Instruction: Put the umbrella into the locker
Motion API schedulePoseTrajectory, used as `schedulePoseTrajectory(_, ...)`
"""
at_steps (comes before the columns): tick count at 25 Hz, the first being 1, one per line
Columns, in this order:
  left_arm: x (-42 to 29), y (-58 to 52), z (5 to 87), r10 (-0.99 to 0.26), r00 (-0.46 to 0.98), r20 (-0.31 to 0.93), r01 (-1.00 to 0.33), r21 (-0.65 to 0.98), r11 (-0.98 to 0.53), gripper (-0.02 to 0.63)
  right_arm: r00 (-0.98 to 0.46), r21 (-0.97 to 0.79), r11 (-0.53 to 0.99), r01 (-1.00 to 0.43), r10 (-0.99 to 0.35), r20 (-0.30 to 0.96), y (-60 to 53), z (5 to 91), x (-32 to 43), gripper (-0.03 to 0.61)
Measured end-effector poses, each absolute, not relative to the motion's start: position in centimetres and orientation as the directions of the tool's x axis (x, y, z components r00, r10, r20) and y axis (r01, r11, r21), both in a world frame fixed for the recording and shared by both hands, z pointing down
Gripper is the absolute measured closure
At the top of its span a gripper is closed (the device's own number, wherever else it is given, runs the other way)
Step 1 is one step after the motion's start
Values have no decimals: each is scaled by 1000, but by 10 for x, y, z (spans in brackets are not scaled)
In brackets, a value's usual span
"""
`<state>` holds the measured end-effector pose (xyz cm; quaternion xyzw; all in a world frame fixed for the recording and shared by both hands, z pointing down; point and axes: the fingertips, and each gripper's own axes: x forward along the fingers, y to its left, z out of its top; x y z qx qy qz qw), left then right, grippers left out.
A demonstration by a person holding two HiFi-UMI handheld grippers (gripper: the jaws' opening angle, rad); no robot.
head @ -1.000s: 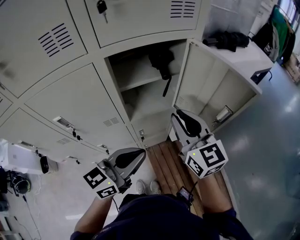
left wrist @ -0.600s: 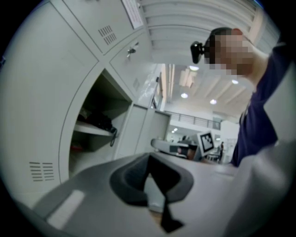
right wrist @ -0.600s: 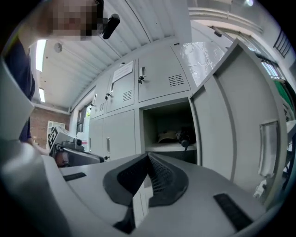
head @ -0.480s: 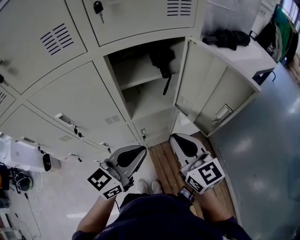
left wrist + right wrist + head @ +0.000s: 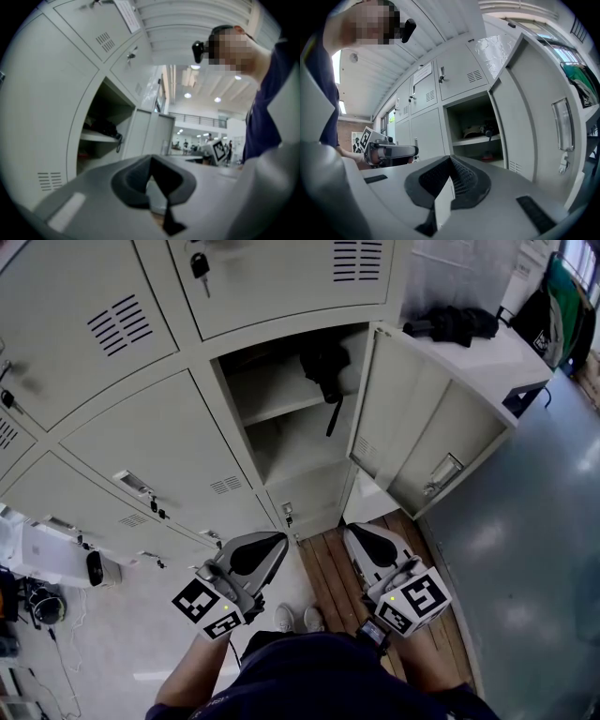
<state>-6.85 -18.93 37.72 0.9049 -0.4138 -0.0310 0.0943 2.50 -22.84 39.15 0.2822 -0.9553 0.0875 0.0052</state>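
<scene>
The black folded umbrella [image 5: 325, 362] lies on the shelf of the open locker [image 5: 291, 442], its strap hanging down over the shelf edge. It also shows in the left gripper view, umbrella [image 5: 104, 127], and in the right gripper view, umbrella [image 5: 487, 127]. My left gripper [image 5: 279, 540] and right gripper [image 5: 352, 532] are held low in front of the person, well below the locker opening and apart from it. Both are shut with nothing between the jaws, as the left gripper [image 5: 150, 161] and right gripper [image 5: 450, 161] show in their own views.
The locker door [image 5: 422, 427] stands swung open to the right. A dark bundle [image 5: 455, 322] lies on a white surface behind it. A key [image 5: 200, 263] hangs in the locker above. Wooden boards [image 5: 328, 582] cover the floor under the grippers, by the person's shoes [image 5: 292, 617].
My right gripper has come down and back from beside the door's lower edge toward the person. The left gripper has stayed where it was.
</scene>
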Motion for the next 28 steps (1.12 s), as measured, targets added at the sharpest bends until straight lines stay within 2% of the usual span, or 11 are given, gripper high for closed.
schedulePoseTrajectory(28, -75, -193, 380, -753, 658, 14, -737, 215, -641, 614, -856, -139, 844, -517, -506, 107, -226, 399, 6, 572)
